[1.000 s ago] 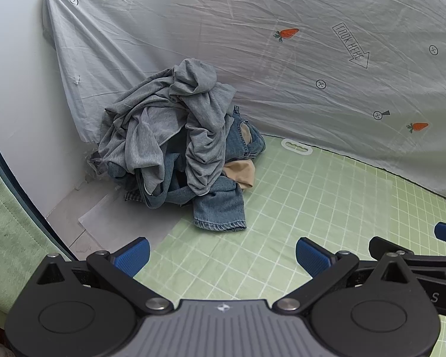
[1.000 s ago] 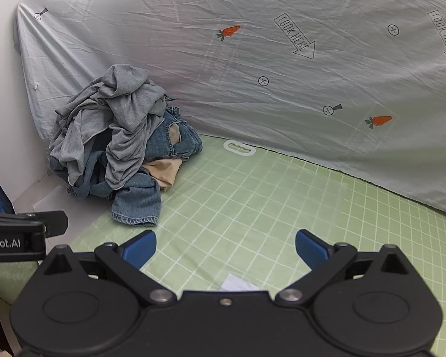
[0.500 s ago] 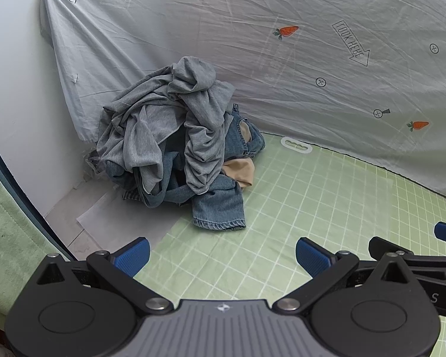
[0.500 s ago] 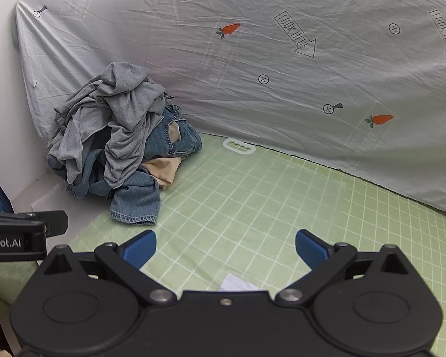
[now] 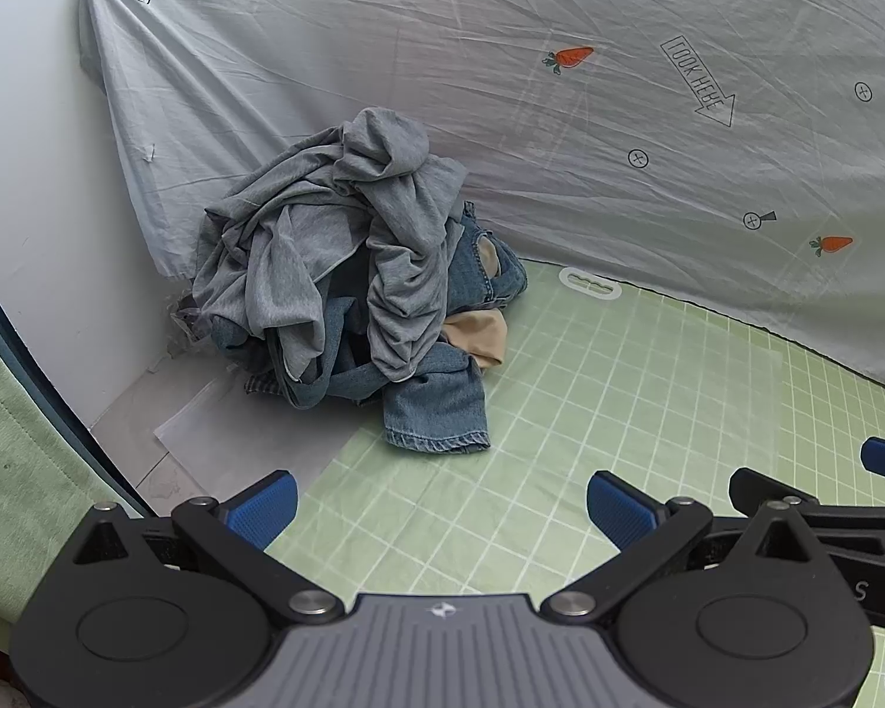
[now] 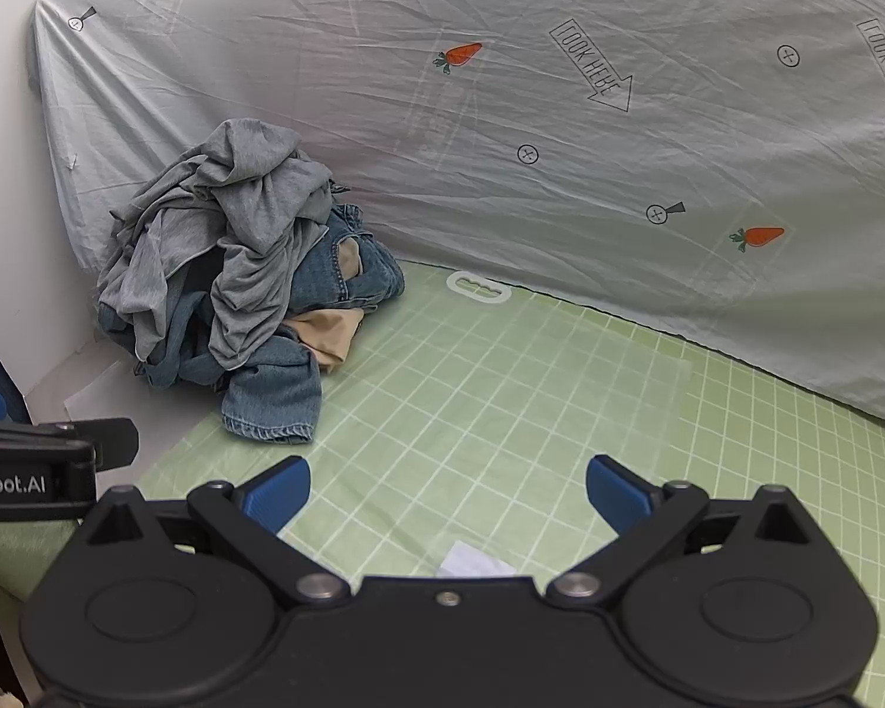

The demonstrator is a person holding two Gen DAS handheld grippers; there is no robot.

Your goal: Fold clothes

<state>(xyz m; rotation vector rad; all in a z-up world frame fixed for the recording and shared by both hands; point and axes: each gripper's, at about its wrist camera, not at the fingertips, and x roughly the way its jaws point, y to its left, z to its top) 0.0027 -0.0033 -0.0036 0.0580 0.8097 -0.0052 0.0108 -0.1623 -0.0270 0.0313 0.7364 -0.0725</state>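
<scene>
Both grippers have eased a little toward the heap since a second ago. Left gripper [image 5: 439,504] and right gripper [image 6: 448,489] hover over the green grid mat [image 6: 501,401], jaws spread wide, holding nothing. Beyond them the clothes pile [image 5: 348,289] (grey tops over jeans, a tan piece beneath) sits against the carrot-print sheet [image 5: 560,135].
</scene>
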